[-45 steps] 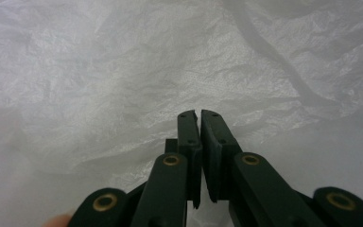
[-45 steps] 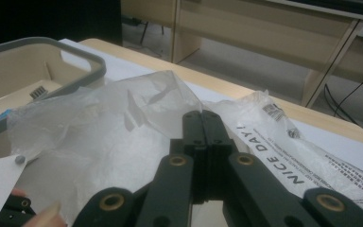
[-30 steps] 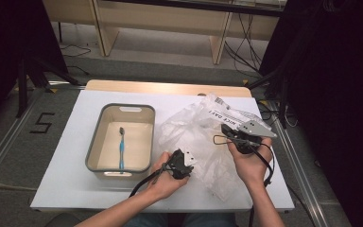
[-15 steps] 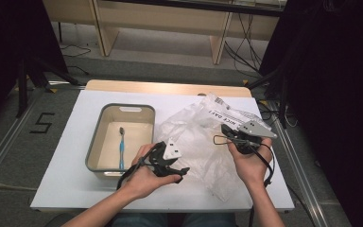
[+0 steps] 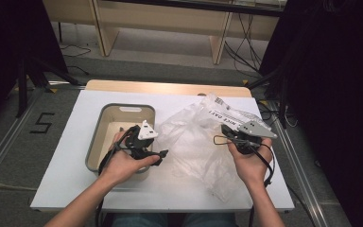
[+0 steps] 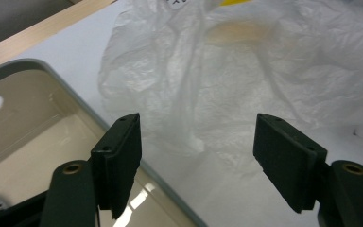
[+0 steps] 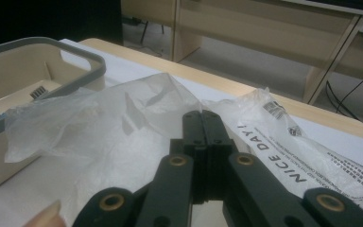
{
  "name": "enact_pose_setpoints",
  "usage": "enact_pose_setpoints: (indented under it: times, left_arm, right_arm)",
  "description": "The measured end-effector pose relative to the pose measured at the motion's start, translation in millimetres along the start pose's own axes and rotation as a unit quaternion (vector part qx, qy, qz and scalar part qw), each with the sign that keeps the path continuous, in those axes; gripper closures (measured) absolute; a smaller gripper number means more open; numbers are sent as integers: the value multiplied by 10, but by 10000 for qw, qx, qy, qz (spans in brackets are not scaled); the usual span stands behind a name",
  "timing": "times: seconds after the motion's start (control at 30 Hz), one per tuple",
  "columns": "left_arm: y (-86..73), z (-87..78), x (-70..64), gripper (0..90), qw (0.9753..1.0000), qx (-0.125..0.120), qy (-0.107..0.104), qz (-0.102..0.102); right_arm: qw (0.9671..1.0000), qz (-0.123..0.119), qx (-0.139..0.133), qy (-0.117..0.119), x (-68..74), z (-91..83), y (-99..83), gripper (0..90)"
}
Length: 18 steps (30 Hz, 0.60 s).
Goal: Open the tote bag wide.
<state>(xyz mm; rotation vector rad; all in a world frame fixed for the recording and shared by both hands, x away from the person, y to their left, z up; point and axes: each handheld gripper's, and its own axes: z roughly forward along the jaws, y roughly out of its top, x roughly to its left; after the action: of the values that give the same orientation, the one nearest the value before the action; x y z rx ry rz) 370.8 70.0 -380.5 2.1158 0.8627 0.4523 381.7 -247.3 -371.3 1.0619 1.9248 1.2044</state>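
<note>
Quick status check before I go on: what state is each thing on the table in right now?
left gripper: jaws open, empty, over the bin's right rim.
right gripper: jaws shut, at the plastic bag; grip unclear.
plastic bag: crumpled, lying on the table.
bin: upright, open-topped.

Both forearms reach in from the near edge, the left hand (image 5: 123,163) holding the left gripper (image 6: 196,161) with jaws spread wide, the right hand (image 5: 251,163) holding the right gripper (image 7: 202,124) with jaws pressed together.
</note>
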Motion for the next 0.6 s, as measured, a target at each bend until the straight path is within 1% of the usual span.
enact_pose_setpoints:
  times: [0.03,0.1,0.13,0.2,0.3,0.33,0.37,0.4,0.43,0.47,0.5,0.57,0.6]
  left_arm:
    - [-4,-17,55,325,10000,7,65,-49]
    - [-10,-28,105,321,9999,6,116,-100]
    - [-10,-28,105,320,9999,6,116,-100]
    - [-17,-52,175,320,9996,5,194,-193]
    - [-18,-83,236,317,9993,-24,272,-257]
    - [-18,-83,236,315,9993,-24,272,-257]
    - [-16,-108,287,314,9991,-20,318,-279]
    - [-16,-108,287,313,9991,-20,318,-279]
    - [-22,-125,345,313,9986,-28,388,-353]
    - [-22,-125,345,313,9986,-28,388,-353]
    - [-36,-138,415,313,9981,-2,473,-401]
    - [-57,-141,481,313,9973,32,546,-497]
    - [-57,-141,481,313,9973,32,546,-497]
  right_arm:
    - [10000,-1,-3,5,1,0,0,900]
    - [10000,-3,1,2,1,-1,0,900]
    - [10000,-1,0,0,0,-1,-1,900]
    - [10000,1,0,0,-1,-3,-2,900]
    - [10000,5,3,5,-3,-3,-4,900]
    - [10000,4,1,5,-3,-3,-5,900]
    - [10000,1,3,5,-4,-2,-6,900]
    - [10000,-1,3,7,-5,0,-7,900]
    - [10000,-2,-3,5,-7,3,-7,900]
    - [10000,-4,-1,5,-7,5,-8,900]
    - [10000,-15,7,10,-9,5,-10,900]
    - [10000,-8,16,6,-6,5,-12,900]
    - [10000,-14,13,7,-7,6,-13,900]
